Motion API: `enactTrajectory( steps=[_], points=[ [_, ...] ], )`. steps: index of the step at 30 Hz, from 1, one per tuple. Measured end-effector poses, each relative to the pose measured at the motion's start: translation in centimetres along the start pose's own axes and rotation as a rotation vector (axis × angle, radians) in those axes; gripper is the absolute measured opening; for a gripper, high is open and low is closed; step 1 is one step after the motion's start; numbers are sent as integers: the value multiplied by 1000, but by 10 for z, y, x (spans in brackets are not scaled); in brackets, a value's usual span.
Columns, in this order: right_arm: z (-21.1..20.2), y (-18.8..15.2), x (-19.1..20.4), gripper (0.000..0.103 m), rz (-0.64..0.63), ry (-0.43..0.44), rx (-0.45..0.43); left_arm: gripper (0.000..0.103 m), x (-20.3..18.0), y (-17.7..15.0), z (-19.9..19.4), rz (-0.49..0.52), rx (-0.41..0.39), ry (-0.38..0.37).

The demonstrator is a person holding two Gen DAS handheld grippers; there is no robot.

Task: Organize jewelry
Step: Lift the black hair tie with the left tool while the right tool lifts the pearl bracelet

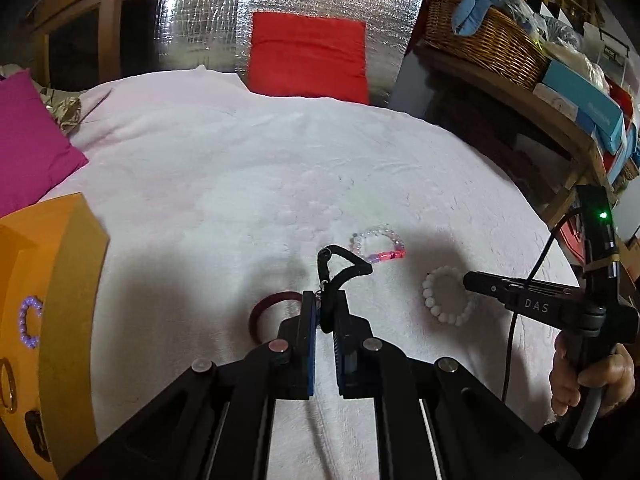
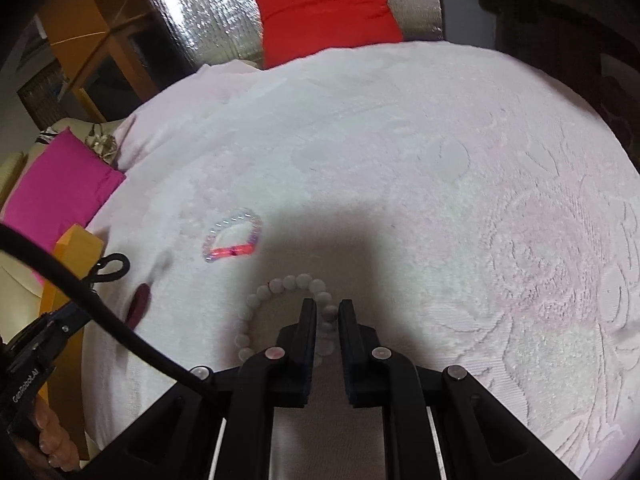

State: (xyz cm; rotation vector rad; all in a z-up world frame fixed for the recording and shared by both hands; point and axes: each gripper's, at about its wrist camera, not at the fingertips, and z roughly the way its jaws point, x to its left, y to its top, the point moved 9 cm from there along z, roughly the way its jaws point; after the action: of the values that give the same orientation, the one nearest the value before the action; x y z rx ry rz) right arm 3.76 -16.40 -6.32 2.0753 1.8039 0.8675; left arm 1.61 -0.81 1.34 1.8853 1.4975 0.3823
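The left gripper point(image 1: 325, 312) is clamped on a black looped cord bracelet point(image 1: 335, 280), lifted above the white textured bedspread point(image 1: 224, 168). Right of it, the right gripper point(image 2: 327, 312) is closed around one side of a white round-bead bracelet point(image 2: 280, 286) lying on the cloth.

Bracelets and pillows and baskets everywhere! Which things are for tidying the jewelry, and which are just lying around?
For the job:
- white bead bracelet
- clear and pink bead bracelet
- dark red bangle
- black cord piece
- orange jewelry box

Just lying about:
- red cushion
- magenta cushion
- wicker basket
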Motion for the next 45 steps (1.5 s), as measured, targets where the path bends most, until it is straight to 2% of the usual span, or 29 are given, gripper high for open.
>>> enactTrajectory(
  steps=[6, 9, 13, 21, 26, 31, 34, 36, 38, 40, 45],
  points=[
    [-18, 3, 22, 12, -32, 52, -56, 8, 8, -4, -6, 1, -3, 25],
    [-20, 4, 14, 13, -6, 29, -45, 8, 13, -6, -9, -2, -4, 31],
    [-11, 0, 3, 13, 52, 50, 19, 8, 18, -6, -11, -6, -8, 43],
    [-8, -13, 40, 14, -124, 85, 31, 8, 23, -7, -9, -18, 1, 50],
    [3, -16, 53, 24, -119, 100, 70, 8, 21, -10, -7, 2, 14, 51],
    [28, -25, 59, 24, -172, 24, 102, 8, 25, -12, -8, 4, 18, 58],
    [32, -24, 64, 24, -226, -1, 61, 8, 27, -11, -7, -1, 20, 60],
    [32, -24, 67, 22, -265, -30, 37, 8, 26, -11, -6, 0, 23, 59],
    [32, -24, 69, 15, -286, -45, 23, 8, 26, -11, -6, 1, 24, 57],
    [31, -22, 70, 11, -278, -26, 14, 8, 26, -12, -6, 3, 23, 58],
    [24, -15, 72, 11, -219, 52, 3, 8, 28, -11, -6, -5, 23, 62]
  ],
)
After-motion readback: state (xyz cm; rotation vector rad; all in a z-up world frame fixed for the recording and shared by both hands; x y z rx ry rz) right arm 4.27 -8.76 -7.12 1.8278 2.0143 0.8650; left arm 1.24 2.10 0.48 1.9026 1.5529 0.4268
